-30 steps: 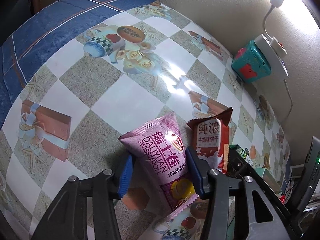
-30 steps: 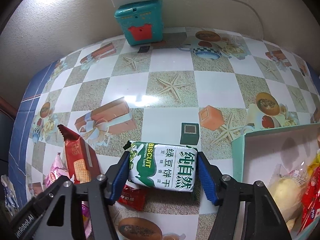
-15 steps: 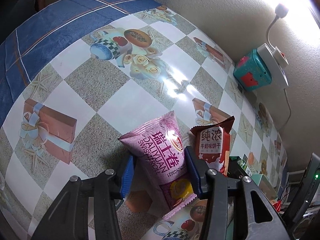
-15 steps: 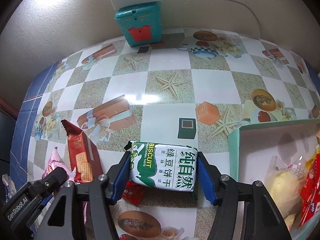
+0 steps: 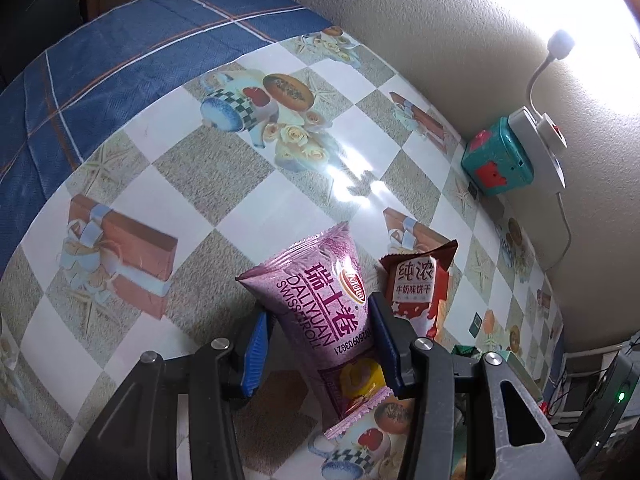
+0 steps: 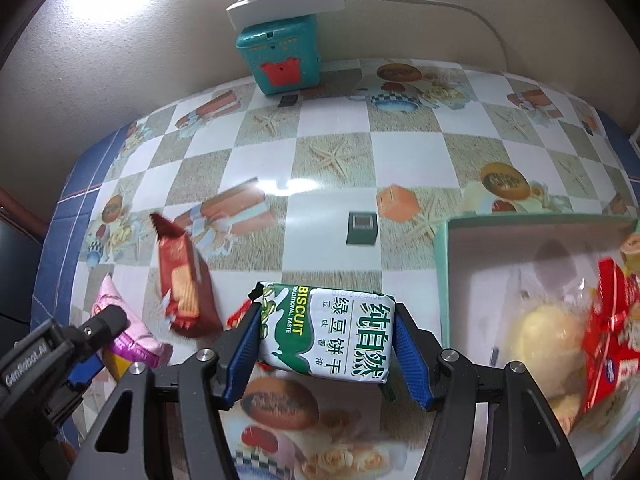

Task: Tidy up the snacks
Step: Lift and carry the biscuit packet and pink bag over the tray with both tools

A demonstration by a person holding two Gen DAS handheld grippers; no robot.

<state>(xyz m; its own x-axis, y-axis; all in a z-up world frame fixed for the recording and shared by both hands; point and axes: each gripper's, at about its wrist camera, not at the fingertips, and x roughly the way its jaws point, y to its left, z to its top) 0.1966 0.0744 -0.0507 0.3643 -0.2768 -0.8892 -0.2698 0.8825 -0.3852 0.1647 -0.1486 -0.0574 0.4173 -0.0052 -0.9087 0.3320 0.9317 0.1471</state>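
My left gripper (image 5: 318, 340) stands around a pink Swiss roll packet (image 5: 320, 304) that lies on the table; the right pad touches it, the left pad stands slightly off it. A red-brown milk biscuit packet (image 5: 416, 288) lies just right of it. My right gripper (image 6: 326, 350) is shut on a green-and-white biscuit packet (image 6: 326, 338) and holds it above the table. A mint box (image 6: 442, 272) at the right holds a yellow bun (image 6: 540, 344) and red packets (image 6: 608, 320). In the right wrist view the left gripper (image 6: 86, 344), pink packet (image 6: 128, 332) and red-brown packet (image 6: 182, 284) show at the left.
A teal box (image 6: 280, 56) with a white power strip (image 6: 284, 4) on it stands by the back wall. A small dark square (image 6: 362, 228) lies mid-table. A small red wrapper (image 6: 238, 314) lies under the right gripper. Blue cloth (image 5: 80, 80) borders the table's left.
The right gripper has lifted and shifted right with the green biscuit packet, closer to the mint box. The left gripper has stayed around the pink packet, its view tilted slightly.
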